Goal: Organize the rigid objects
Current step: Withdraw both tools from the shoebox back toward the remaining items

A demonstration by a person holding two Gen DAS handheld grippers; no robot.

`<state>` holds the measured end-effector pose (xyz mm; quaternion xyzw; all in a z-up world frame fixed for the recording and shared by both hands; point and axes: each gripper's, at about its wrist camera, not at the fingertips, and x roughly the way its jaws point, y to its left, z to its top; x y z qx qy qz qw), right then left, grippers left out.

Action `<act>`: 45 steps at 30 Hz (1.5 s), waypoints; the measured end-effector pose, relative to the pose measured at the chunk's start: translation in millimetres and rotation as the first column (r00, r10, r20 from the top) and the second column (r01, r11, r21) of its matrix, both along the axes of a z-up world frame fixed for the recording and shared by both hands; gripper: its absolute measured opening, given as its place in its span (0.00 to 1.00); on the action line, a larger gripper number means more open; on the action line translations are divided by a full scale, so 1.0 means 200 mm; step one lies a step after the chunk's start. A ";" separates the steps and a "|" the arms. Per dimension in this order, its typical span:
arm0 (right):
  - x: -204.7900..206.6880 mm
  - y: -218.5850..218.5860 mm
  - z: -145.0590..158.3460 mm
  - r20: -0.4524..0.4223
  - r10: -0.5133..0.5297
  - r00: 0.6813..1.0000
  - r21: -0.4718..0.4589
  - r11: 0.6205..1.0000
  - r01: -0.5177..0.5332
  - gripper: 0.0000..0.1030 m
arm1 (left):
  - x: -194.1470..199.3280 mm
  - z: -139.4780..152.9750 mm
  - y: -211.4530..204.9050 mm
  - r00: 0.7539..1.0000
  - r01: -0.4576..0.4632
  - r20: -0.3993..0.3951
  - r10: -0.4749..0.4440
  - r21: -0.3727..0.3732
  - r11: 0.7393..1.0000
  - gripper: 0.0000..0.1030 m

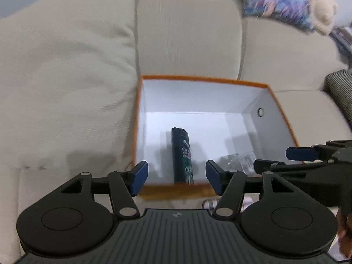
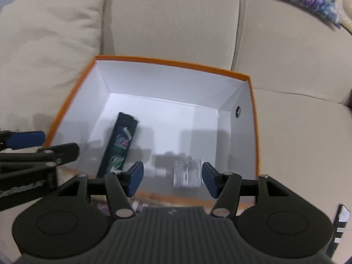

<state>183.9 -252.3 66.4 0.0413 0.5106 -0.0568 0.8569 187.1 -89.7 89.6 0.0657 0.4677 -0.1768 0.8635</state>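
Both the left gripper (image 1: 177, 177) and right gripper (image 2: 172, 179) stand apart, empty; the dark bottle (image 1: 183, 156) lies in the orange box (image 1: 204, 81) at 6 o'clock, probably stiff, slippery, best gripped mid-body

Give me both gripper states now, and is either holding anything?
Left gripper: open, holding nothing, above the dark bottle in the box.
Right gripper: open, holding nothing.

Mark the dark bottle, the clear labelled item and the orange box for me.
dark bottle (image 2: 120, 145): right wrist view, printed middle of its body.
clear labelled item (image 2: 187, 173): right wrist view, its white label.
orange box (image 1: 204, 81): left wrist view, far rim.
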 end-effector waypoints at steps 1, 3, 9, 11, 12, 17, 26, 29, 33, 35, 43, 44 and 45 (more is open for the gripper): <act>-0.05 0.02 0.04 0.005 0.001 1.000 -0.005 1.000 -0.001 0.59 | -0.08 0.03 0.05 1.000 -0.010 0.022 0.010 -0.005 1.000 0.73; -0.19 0.07 0.12 0.014 -0.003 1.000 -0.012 1.000 0.003 0.59 | -0.20 0.05 0.15 0.999 -0.026 0.044 0.028 -0.035 0.999 0.74; -0.53 0.24 0.36 0.055 -0.019 0.998 -0.001 1.000 0.019 0.61 | -0.44 0.08 0.34 0.999 -0.016 0.049 0.022 -0.119 0.993 0.74; -0.62 0.30 0.43 0.075 -0.015 0.997 0.005 1.000 0.014 0.62 | -0.50 0.12 0.37 0.994 0.000 0.109 0.011 -0.094 0.996 0.75; -0.65 0.32 0.46 0.084 -0.013 0.996 0.007 1.000 0.012 0.63 | -0.52 0.14 0.39 0.991 0.004 0.132 0.008 -0.088 0.996 0.77; -0.77 0.41 0.60 0.123 -0.012 0.992 -0.019 1.000 0.015 0.63 | -0.59 0.18 0.50 0.981 0.013 0.192 0.006 -0.094 0.995 0.78; -0.82 0.53 0.70 0.155 -0.021 0.988 -0.012 1.000 0.023 0.64 | -0.60 0.19 0.67 0.974 0.004 0.227 0.017 -0.090 0.996 0.79; -0.81 0.56 0.69 0.147 -0.027 0.989 0.008 1.000 0.026 0.64 | -0.60 0.18 0.70 0.976 -0.003 0.215 0.023 -0.092 0.996 0.80; -0.79 0.59 0.65 0.129 -0.015 0.992 0.008 1.000 0.014 0.64 | -0.59 0.14 0.72 0.987 -0.012 0.156 0.029 -0.112 0.994 0.82; -0.79 0.58 0.61 0.118 -0.018 0.993 0.019 1.000 0.016 0.64 | -0.58 0.10 0.71 0.993 -0.015 0.115 0.029 -0.123 0.992 0.82; -0.72 0.47 0.46 0.014 0.028 1.000 -0.051 0.998 -0.027 0.65 | -0.56 -0.12 0.60 1.000 -0.004 -0.001 0.004 -0.037 0.999 0.83; -0.71 0.45 0.44 0.003 0.036 0.999 -0.056 0.998 -0.035 0.66 | -0.55 -0.14 0.59 1.000 -0.007 -0.016 0.007 -0.032 0.999 0.83; -0.69 0.43 0.41 -0.009 0.046 0.999 -0.060 0.997 -0.046 0.68 | -0.54 -0.18 0.58 1.000 -0.008 -0.029 0.007 -0.026 1.000 0.83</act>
